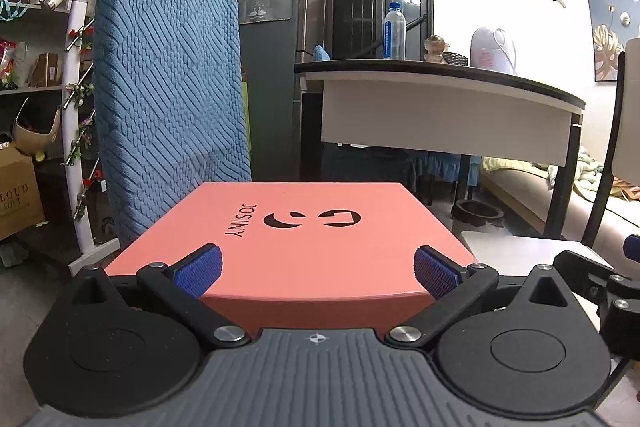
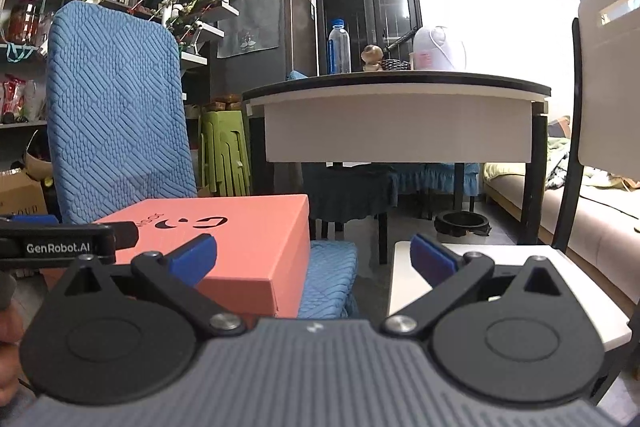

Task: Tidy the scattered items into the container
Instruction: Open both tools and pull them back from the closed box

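My left claw is spread wide w/ nothing in it, blue pads either side of the near edge of the pink box; can't tell if they touch it. The box is shut, lid on, black logo and lettering on top, and it sits on the seat of the blue chair, right in front of the chair's tall quilted back. My right claw is spread apart too and empty, held just right of the box: its left finger overlaps the box's near corner in the right wrist view, its right finger sits over the white seat of a second chair next to the blue one. In that view the left claw's black body shows at the left edge, against the box's left side. Further back stands a desk w/ dark top and white apron, carrying a water bottle, a small figurine, a dark woven basket and a white appliance. Shelves w/ jars and clutter on the left, a cardboard carton on the floor below them, a sofa w/ bedding far right. No loose items visible around the box from either view.
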Motion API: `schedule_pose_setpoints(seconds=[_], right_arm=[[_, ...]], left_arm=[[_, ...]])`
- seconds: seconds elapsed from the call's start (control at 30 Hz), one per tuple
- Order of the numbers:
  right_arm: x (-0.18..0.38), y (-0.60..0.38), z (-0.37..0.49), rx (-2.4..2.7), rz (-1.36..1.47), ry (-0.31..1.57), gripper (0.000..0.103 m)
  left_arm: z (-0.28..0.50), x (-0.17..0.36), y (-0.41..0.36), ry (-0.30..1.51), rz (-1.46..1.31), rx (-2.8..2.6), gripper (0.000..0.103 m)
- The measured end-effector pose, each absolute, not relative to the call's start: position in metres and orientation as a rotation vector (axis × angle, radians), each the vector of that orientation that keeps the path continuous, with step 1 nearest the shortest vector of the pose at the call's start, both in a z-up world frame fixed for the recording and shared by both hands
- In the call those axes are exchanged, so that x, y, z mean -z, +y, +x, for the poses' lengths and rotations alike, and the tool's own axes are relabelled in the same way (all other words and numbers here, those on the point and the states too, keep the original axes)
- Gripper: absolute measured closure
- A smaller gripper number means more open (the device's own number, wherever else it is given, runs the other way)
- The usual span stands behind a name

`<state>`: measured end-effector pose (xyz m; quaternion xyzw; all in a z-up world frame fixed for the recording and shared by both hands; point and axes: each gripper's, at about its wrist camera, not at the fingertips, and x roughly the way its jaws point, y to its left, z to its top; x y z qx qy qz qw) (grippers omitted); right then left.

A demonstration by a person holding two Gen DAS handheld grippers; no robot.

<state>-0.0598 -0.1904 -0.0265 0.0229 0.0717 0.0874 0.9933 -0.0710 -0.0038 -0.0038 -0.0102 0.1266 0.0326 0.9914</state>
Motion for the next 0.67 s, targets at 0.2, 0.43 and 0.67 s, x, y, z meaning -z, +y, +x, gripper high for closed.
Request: schedule_pose_setpoints(seconds=[0.2,0.43,0.67], right_arm=[[0.026,-0.189,-0.0588,-0.17,0.045,0.148,0.0],[0.0258,-0.1903,-0.0584,-0.168,0.045,0.147,0.0],[0.0245,-0.1894,-0.0576,-0.167,0.047,0.146,0.0]], left_arm=[[-0.0731,0.0027,-0.0055,0.255,-0.015,-0.067,0.0],[-0.0726,0.0035,-0.0055,0.252,-0.003,-0.071,0.0],[-0.072,0.0033,-0.0067,0.254,0.001,-0.072,0.0]])
